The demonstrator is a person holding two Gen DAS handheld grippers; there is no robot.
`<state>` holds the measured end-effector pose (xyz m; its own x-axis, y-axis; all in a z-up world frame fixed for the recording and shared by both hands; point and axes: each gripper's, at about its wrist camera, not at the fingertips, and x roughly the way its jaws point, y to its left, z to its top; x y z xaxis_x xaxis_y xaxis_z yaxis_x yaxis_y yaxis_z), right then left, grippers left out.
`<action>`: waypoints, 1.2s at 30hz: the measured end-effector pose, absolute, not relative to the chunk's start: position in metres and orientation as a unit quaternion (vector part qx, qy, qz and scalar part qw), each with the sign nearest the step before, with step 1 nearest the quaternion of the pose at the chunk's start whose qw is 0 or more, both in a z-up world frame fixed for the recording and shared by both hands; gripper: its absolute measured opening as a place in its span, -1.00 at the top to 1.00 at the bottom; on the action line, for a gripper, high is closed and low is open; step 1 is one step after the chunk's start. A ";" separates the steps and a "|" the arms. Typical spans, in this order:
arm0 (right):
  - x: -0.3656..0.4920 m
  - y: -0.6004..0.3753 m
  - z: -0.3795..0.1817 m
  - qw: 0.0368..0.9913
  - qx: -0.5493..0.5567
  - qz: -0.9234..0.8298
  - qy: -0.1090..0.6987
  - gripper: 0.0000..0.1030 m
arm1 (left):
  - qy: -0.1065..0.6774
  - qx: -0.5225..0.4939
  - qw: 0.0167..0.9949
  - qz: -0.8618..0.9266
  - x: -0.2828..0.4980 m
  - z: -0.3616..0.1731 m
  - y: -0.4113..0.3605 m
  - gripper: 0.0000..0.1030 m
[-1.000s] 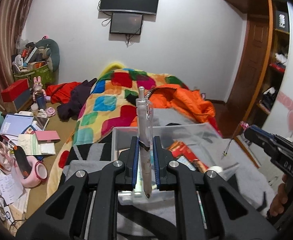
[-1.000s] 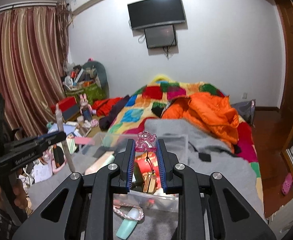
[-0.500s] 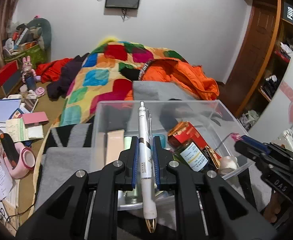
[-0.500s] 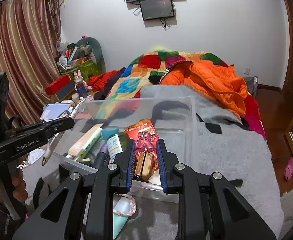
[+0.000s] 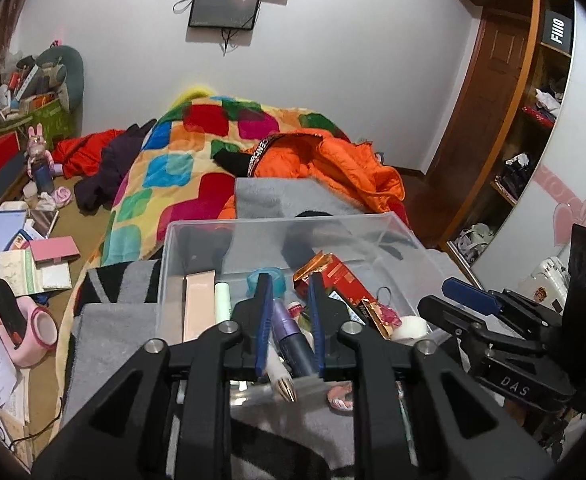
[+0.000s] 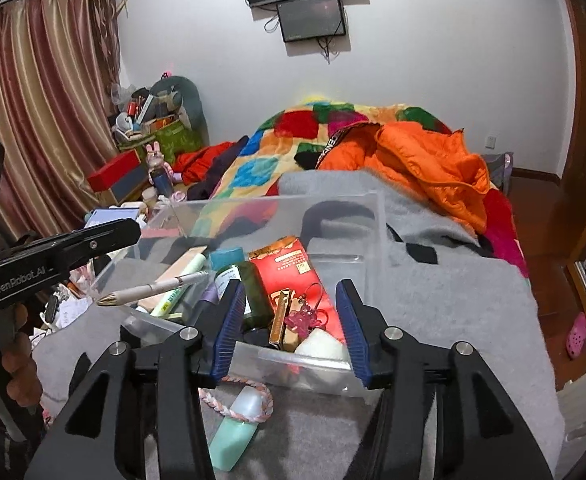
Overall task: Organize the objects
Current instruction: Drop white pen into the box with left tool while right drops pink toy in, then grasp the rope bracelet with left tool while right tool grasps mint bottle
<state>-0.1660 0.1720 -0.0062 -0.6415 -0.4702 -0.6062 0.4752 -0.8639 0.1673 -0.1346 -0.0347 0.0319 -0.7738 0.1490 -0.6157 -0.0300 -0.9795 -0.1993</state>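
Clear bin (image 6: 373,216) holds pen (image 6: 153,290), red box (image 6: 293,268), pink charm (image 6: 303,318); left gripper (image 5: 289,300), right gripper (image 6: 289,328) both spread, empty.

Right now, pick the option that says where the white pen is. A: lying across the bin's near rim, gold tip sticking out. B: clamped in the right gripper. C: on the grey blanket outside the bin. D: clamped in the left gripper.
A: the right wrist view shows the pen lying free across the bin rim, tip pointing outward, with the left gripper and right gripper both open.
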 end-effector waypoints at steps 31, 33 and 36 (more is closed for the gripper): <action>-0.108 0.157 -0.079 0.289 0.413 -0.861 0.057 0.59 | -0.109 -0.419 0.060 0.899 -0.082 -0.048 -0.007 -0.01; -0.105 0.166 -0.079 0.289 0.412 -0.863 0.053 0.59 | -0.103 -0.424 0.064 0.897 -0.088 -0.050 0.001 -0.01; -0.097 0.182 -0.078 0.284 0.409 -0.866 0.050 0.59 | -0.089 -0.434 0.068 0.894 -0.097 -0.053 0.012 -0.01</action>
